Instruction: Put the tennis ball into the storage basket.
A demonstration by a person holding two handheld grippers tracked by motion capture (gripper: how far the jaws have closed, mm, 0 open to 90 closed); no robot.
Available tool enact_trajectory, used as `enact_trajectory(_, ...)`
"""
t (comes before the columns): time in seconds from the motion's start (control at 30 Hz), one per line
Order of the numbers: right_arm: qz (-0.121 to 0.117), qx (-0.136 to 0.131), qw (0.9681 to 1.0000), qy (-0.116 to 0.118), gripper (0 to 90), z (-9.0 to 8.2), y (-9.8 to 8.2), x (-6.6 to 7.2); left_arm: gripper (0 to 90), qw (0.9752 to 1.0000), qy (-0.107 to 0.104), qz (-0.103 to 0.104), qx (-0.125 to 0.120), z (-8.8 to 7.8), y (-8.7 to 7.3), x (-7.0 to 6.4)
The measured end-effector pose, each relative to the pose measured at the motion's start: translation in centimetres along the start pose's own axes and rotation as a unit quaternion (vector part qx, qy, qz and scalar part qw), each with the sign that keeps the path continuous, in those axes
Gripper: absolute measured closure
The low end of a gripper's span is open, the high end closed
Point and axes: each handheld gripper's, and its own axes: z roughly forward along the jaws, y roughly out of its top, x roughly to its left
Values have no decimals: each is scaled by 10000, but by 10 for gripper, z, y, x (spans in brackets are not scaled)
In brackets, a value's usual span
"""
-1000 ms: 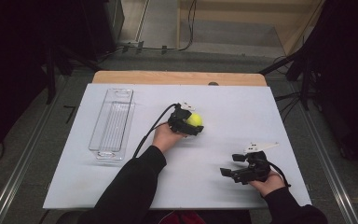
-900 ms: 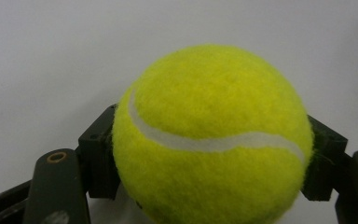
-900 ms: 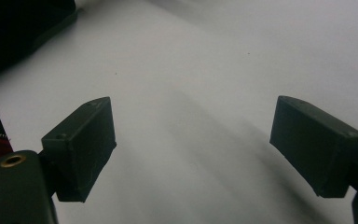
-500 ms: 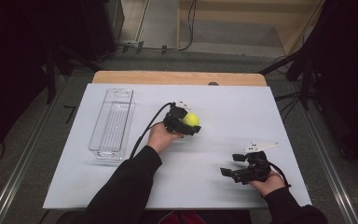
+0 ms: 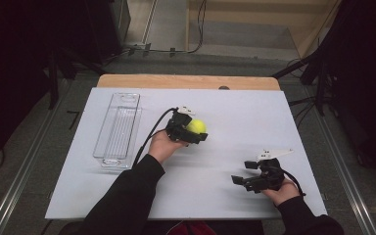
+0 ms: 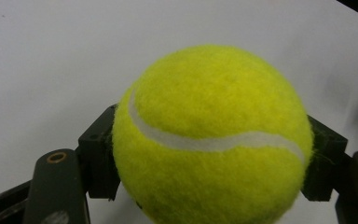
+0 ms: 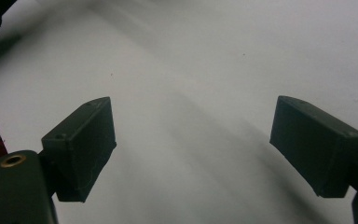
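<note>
High view, nearest the person first: the right tool (image 5: 241, 172) sits low over the white counter (image 5: 235, 122) at the near right, held in the right hand (image 5: 283, 190), its jaws pointing toward the person's left. Right gripper view confirms its two black jaws stand wide apart, with bare white counter between them and nothing in the gap. A grey three-cornered plate (image 5: 273, 153) rides on top of this tool.

Farther out and to the left of that tool, well apart from it, the left tool (image 5: 195, 132) is held by the left hand (image 5: 162, 145), whose dark sleeve (image 5: 127, 196) runs in from the bottom edge. A black cable (image 5: 149, 134) trails back from it along the hand. This tool pinches a yellow-green tennis ball (image 5: 196, 127) between its jaws. Left gripper view shows the tennis ball (image 6: 212, 140) close up, one black pad pressed against each side of it and a white seam curving across its front, with white counter behind.

Beyond the left tool's rear and off to its left side lies a clear plastic tray (image 5: 118, 129), long and narrow, lying lengthwise away from the person, apart from both tools. At the far edge, a strip of bare wood (image 5: 186, 81) borders the white surface.
</note>
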Motion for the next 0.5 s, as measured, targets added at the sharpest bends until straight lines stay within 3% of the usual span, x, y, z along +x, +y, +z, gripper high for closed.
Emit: enact_trajectory(0.5, -36, -16, 10000, 6, 122, 0, 0, 1, 257, 10000, 9, 50, 14, -26, 8, 1)
